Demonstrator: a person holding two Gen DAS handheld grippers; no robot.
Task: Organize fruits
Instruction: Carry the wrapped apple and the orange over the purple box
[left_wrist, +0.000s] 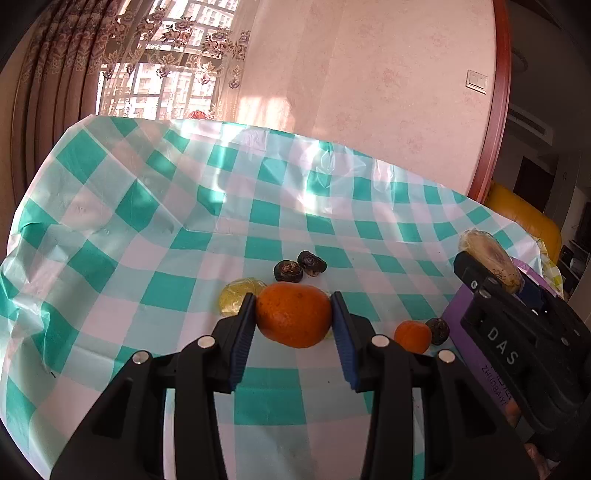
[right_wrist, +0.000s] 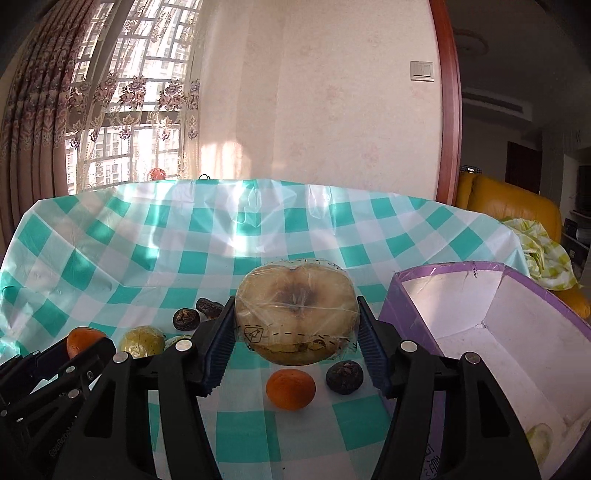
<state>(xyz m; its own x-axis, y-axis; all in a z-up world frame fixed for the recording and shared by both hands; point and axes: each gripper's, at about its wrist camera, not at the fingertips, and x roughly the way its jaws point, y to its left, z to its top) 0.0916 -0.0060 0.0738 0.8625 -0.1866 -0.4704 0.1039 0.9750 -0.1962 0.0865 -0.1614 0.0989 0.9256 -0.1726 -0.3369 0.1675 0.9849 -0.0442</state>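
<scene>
The table (right_wrist: 110, 258) under its green-checked cloth is carrying everything, and the purple box (right_wrist: 436, 291) is standing open at its right edge, white inside, seemingly there to take the fruit; something pale is already lying in its near corner (too cropped to name).

The right gripper (right_wrist: 297, 328) is clamping the wrapped half fruit (right_wrist: 297, 295), cut face toward the camera, raised off the cloth and just left of the box, probably so it can be swung over the wall and lowered in. The film looks slick, so the wide flat grip across its sides makes sense.

The left gripper (left_wrist: 293, 321) is closing on the big orange (left_wrist: 293, 314), pads touching both sides; whether it is off the cloth I cannot tell.

Still lying loose are a yellow wrapped fruit (right_wrist: 142, 341), a small orange (right_wrist: 291, 389) and three dark wrinkled fruits (right_wrist: 343, 377), one beside the small orange and two farther back, touching.
</scene>
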